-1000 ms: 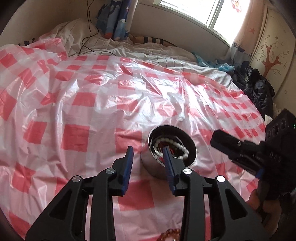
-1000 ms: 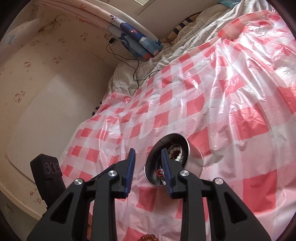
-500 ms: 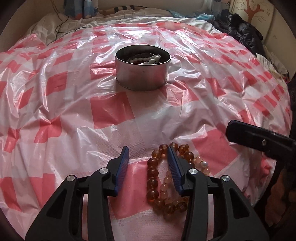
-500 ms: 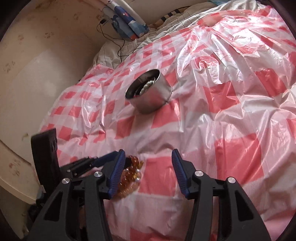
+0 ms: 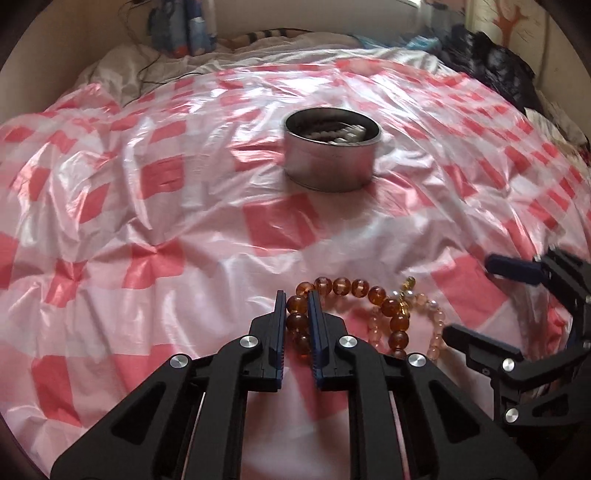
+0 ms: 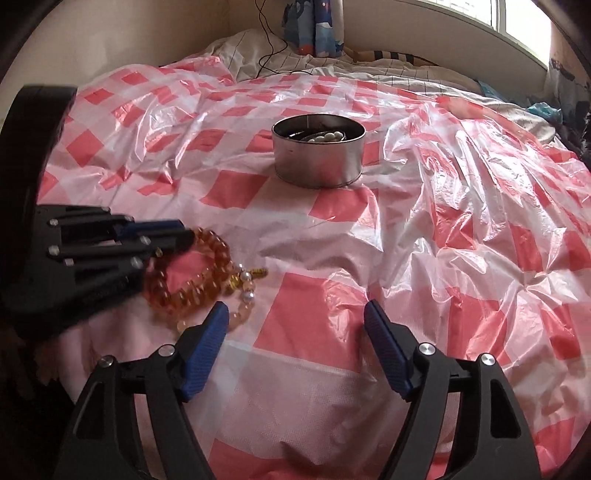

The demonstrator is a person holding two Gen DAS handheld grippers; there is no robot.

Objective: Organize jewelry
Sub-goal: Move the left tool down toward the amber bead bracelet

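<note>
An amber bead bracelet (image 5: pixel 369 291) lies on the checked sheet near the front edge, tangled with a pale pink bead bracelet (image 5: pixel 436 325). My left gripper (image 5: pixel 297 299) is closing its jaws on the amber beads, which fill the gap between the pads. In the right wrist view the left gripper (image 6: pixel 184 236) sits on the amber bracelet (image 6: pixel 214 258). My right gripper (image 6: pixel 295 310) is opening its jaws wide with only sheet between them; the pink bracelet (image 6: pixel 240 317) lies just beside its left finger. Farther back stands a round metal tin (image 5: pixel 332 166) holding white beads (image 6: pixel 325 138).
A crinkled pink-and-white checked plastic sheet (image 6: pixel 461 229) covers the bed. Behind it are rumpled white bedding (image 6: pixel 369 62), a black cable (image 6: pixel 271 40) and a blue curtain (image 6: pixel 314 26). Dark clothing (image 5: pixel 495 66) is piled at the far right.
Both grippers drew back from the tin to the bracelets at the near edge. The left jaws narrowed around the amber beads. The right jaws spread wider.
</note>
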